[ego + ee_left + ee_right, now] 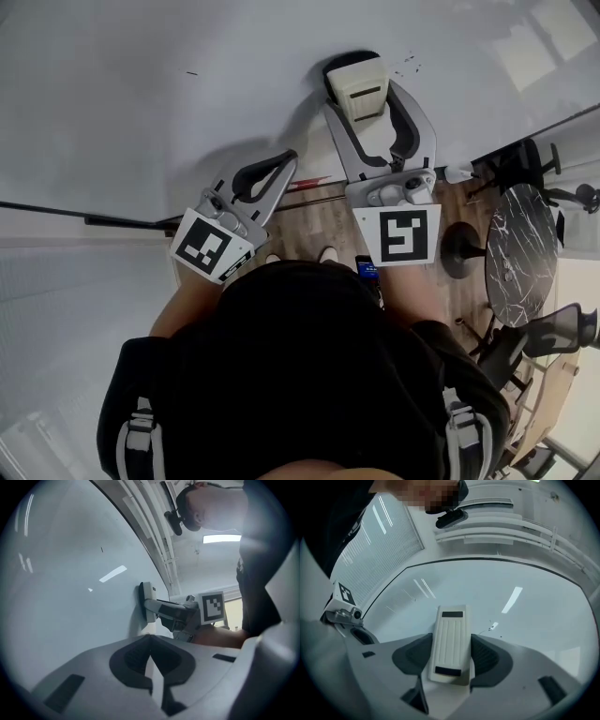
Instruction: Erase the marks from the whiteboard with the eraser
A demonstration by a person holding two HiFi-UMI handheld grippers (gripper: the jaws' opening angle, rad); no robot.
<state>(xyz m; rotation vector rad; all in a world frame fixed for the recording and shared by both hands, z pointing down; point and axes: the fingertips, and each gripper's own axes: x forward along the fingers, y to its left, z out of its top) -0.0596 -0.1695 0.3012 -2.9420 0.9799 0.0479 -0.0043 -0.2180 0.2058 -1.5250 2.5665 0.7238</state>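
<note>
a glossy white whiteboard (141,112) carries small dark marks (410,64). the right gripper (452,660) clamps a cream ribbed rectangular eraser (451,634) against it; the left gripper (151,651) has its jaws together.

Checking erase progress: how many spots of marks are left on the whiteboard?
2. A short dash well left of the eraser; a cluster of specks just right of it. The eraser may hide more.

No word, brand or number can be read anywhere; the square black-and-white marker (403,234) below the whiteboard (141,94) carries no letters.
</note>
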